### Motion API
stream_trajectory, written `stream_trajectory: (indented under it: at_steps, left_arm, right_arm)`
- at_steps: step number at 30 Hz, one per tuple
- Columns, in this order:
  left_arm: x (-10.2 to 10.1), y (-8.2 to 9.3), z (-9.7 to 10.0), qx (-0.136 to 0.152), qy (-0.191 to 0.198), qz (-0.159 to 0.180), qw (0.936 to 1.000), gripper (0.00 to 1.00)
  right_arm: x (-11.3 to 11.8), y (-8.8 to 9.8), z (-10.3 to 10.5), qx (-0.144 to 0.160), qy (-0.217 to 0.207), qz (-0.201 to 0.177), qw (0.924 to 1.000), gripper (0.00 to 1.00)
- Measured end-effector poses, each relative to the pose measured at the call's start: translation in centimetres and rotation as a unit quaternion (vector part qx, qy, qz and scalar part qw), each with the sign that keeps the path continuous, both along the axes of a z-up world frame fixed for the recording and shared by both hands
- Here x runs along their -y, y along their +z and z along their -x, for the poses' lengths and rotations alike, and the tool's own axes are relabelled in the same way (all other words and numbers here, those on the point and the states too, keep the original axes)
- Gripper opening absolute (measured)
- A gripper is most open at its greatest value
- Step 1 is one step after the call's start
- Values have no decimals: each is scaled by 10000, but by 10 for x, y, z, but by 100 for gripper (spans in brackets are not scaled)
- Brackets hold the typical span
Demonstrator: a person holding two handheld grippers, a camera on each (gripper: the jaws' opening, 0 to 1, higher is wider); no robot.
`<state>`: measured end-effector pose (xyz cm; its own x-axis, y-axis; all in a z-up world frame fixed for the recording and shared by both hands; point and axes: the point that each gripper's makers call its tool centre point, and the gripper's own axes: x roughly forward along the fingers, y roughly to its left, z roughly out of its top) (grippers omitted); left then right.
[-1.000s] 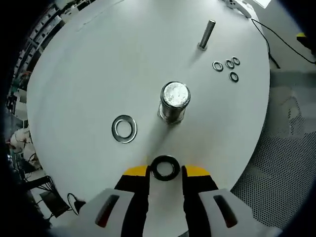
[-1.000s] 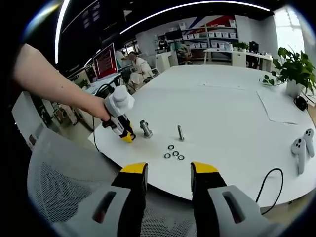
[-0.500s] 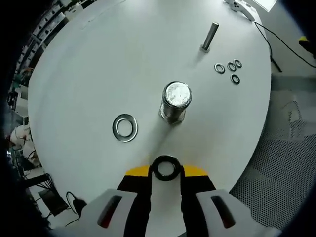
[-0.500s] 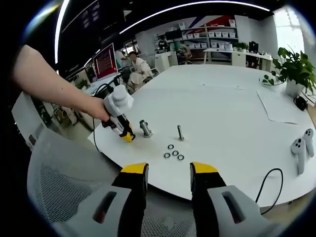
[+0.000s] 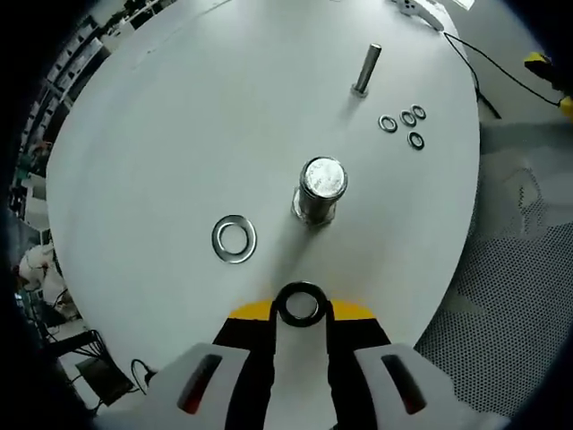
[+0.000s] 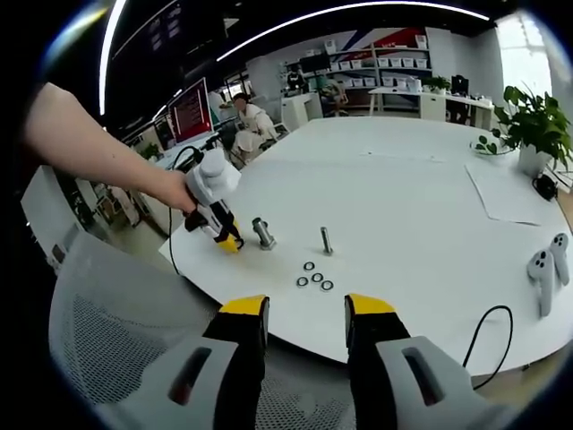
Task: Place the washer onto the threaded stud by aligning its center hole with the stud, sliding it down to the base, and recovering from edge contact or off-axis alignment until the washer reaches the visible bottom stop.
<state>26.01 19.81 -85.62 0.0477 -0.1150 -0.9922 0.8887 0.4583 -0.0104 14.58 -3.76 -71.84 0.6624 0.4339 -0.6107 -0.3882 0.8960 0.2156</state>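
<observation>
In the left gripper view my left gripper (image 5: 301,313) is shut on a dark washer (image 5: 301,287), held flat above the near edge of the white round table (image 5: 179,116). The thick threaded stud (image 5: 320,190) stands upright just beyond it, apart from the washer. A silver washer (image 5: 234,239) lies flat to the stud's left. In the right gripper view my right gripper (image 6: 304,324) hangs open with nothing in it, off the table's edge. A hand there holds the left gripper (image 6: 221,231) next to the thick stud (image 6: 263,233).
A thin stud (image 5: 365,69) stands farther back, with several small washers (image 5: 400,125) beside it. Two white controllers (image 6: 546,269) and a black cable (image 6: 488,327) lie at the table's right. A mesh chair (image 6: 107,340) sits under the near edge. A plant (image 6: 535,121) stands far right.
The left jaws closed on the dark washer, then rose a little with it, so the table things look smaller. The right gripper has stayed put.
</observation>
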Motion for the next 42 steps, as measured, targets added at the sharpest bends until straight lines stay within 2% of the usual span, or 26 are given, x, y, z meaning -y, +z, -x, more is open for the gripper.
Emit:
stream_trajectory:
  at_steps: [8,17,26,33,42]
  left_arm:
    - [13,16,-5,190,-424,190,9987,19]
    - [22,40,-14,390,-201,509,9977,19]
    - [34,68,-17,687,-232,824,9940,19]
    - [44,73,-20,810,-243,853,9928,19]
    - [58,65,-20,785,-523,717,9930,19]
  right_arm:
    - [-1,-1,0,-15,25,8,10000,36]
    - [-2,-2,1,-48,76,30,10000,36]
    - [-4,-2,2,-62,116,21,9999,36]
    - [-6,-3,3,-77,204,45,9998,35]
    - [-4,-2,2,-54,158,28,9999,35]
